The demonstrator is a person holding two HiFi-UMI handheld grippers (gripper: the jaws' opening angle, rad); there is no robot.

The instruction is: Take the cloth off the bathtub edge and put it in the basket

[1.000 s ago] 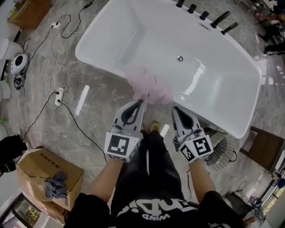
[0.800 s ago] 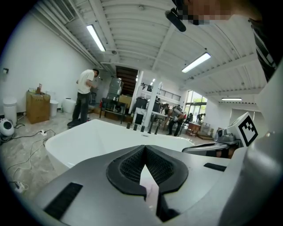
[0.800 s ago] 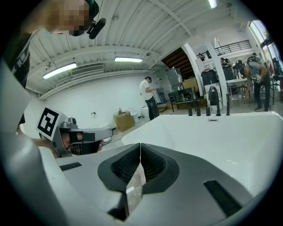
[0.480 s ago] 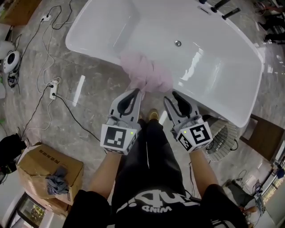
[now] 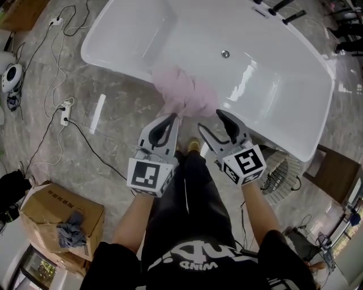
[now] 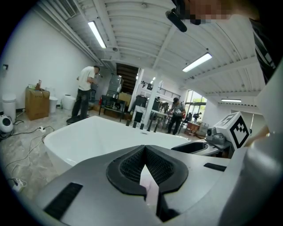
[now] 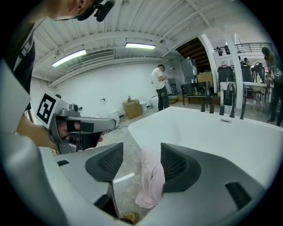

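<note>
A pink cloth (image 5: 184, 95) is draped over the near edge of the white bathtub (image 5: 272, 85). My left gripper (image 5: 172, 118) is shut, its tips just short of the cloth's lower end. In the left gripper view the left gripper (image 6: 144, 148) has its pads meeting, with only a sliver of pink behind them. My right gripper (image 5: 211, 121) is open beside the cloth; its jaws have just been opening. In the right gripper view the cloth (image 7: 150, 178) hangs beyond the spread jaws of the right gripper (image 7: 141, 152), and nothing is pressed between them. A wire basket (image 5: 279, 180) stands on the floor at the right.
A cardboard box (image 5: 62, 218) with a grey rag sits at the lower left. Cables and a power strip (image 5: 64, 110) lie on the marble floor left of the tub. Dark taps (image 5: 278, 8) line the tub's far rim. A person (image 6: 86, 95) stands beyond the tub.
The right gripper's jaws, shut in both earlier frames, now stand apart. Both grippers have come a little closer to the cloth's lower end. The left gripper stays shut.
</note>
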